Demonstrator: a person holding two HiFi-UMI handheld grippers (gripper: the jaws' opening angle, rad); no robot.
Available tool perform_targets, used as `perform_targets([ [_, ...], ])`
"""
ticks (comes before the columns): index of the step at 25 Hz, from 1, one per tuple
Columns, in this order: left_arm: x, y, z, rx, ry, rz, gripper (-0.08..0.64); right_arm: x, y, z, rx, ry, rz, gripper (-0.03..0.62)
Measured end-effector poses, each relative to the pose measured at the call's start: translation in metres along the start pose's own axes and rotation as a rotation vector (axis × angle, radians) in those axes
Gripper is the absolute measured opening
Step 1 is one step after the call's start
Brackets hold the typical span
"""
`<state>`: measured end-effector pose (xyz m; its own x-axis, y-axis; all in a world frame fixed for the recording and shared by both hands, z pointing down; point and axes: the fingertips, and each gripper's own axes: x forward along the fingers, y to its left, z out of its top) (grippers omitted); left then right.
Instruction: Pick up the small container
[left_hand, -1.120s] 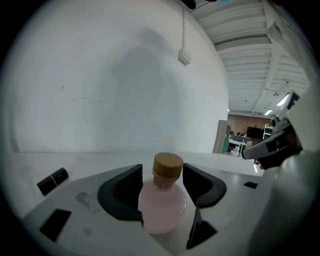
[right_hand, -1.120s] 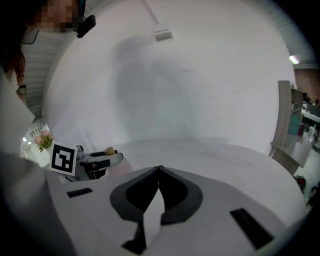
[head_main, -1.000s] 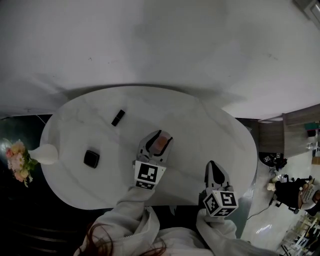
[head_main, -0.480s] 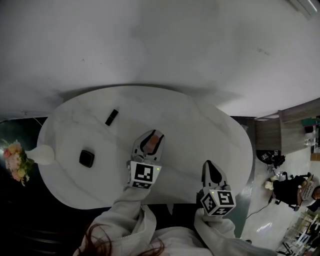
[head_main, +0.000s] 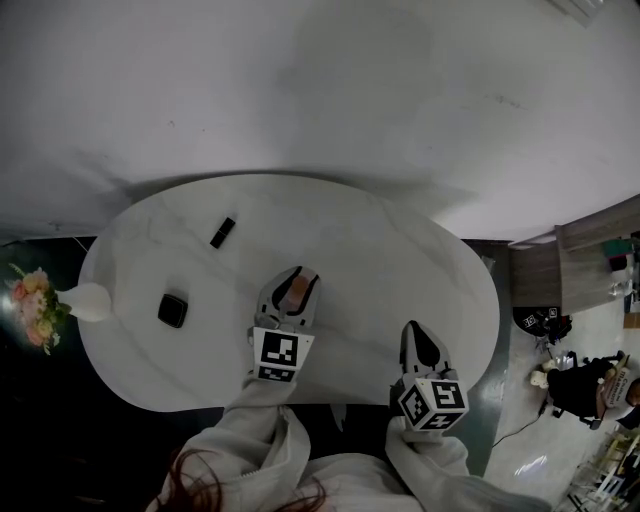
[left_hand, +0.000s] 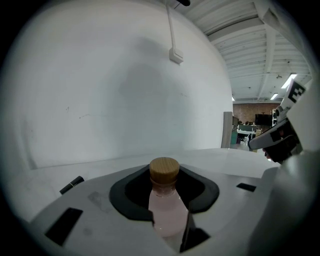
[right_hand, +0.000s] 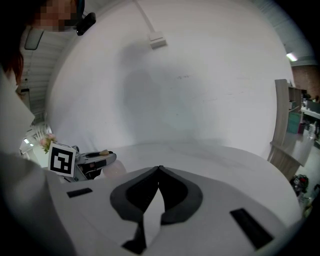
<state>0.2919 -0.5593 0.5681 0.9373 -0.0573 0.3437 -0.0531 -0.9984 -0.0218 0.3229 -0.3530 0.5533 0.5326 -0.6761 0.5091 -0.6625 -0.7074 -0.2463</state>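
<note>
In the head view the left gripper (head_main: 297, 283) is reaching over the pale, faintly veined oval table (head_main: 400, 250). Its jaws have just been closing on the small container (head_main: 296, 292), which is sitting between them toward the table's near side. I'd judge the grasp made, with only the lift remaining. In the left gripper view the dark moulded pads (left_hand: 135, 192) are pressing the container's translucent pinkish body, sloping up to a round, wood-toned cap (left_hand: 164, 170); whether its base is off the table I cannot tell. In the right gripper view the right gripper (right_hand: 159, 170) is hanging idle, tips together, holding nothing.
</note>
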Motion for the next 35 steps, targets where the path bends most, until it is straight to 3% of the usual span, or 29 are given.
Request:
perform_targets([
  [17,-0.058,-0.017,0.014,-0.006,-0.024,0.109,0.124,-0.02,0.01,0.012,-0.039,-0.058,0.116,0.049],
  [27,-0.11,-0.021,0.017,-0.033,-0.03,0.226,0.124,-0.027,0.032,0.028,-0.099,-0.088,0.228,0.049],
  [35,-0.162,-0.015,0.012,-0.058,-0.029,0.364,0.124,-0.03,0.057,0.03,-0.157,-0.087,0.34,0.049],
])
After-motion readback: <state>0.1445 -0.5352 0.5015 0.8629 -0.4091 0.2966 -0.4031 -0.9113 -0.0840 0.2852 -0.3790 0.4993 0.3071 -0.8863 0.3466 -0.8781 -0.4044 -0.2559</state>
